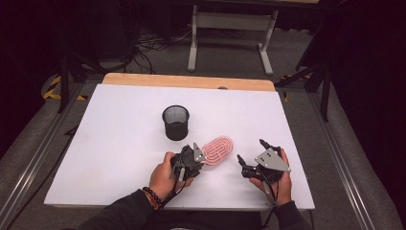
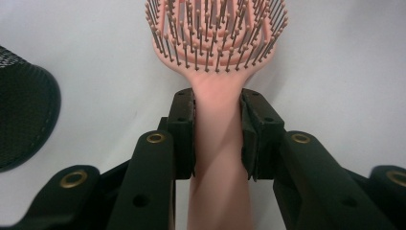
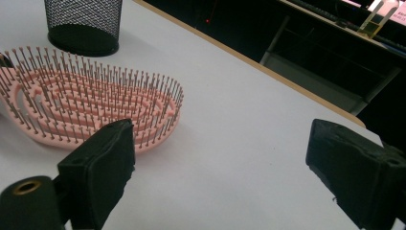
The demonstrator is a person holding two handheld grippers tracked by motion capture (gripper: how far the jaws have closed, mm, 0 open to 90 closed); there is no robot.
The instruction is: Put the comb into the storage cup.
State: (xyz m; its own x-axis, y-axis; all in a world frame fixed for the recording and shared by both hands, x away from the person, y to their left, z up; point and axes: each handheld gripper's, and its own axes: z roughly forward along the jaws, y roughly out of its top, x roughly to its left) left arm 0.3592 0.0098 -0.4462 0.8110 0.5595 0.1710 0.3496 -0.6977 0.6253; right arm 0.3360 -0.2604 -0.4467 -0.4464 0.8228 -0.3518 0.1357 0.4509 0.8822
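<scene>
Hairbrush (image 2: 218,43), pinched by its slim handle in the left tool (image 2: 218,103), could twist or droop once lifted while the right tool (image 3: 218,158) waits spread beside it

Black two-jaw grippers (image 1: 195,154) (image 1: 250,154) with brass rivets, grey triangular top plates, trailing black cables; dark sleeves, beaded bracelet (image 1: 154,195) at left wrist.

Cup (image 1: 175,122) behind hairbrush (image 1: 218,150) — on table (image 1: 110,143)

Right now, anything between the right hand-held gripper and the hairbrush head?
Nothing: bare white table between the right hand-held gripper and the pink hairbrush, per the high view and right gripper view.
</scene>
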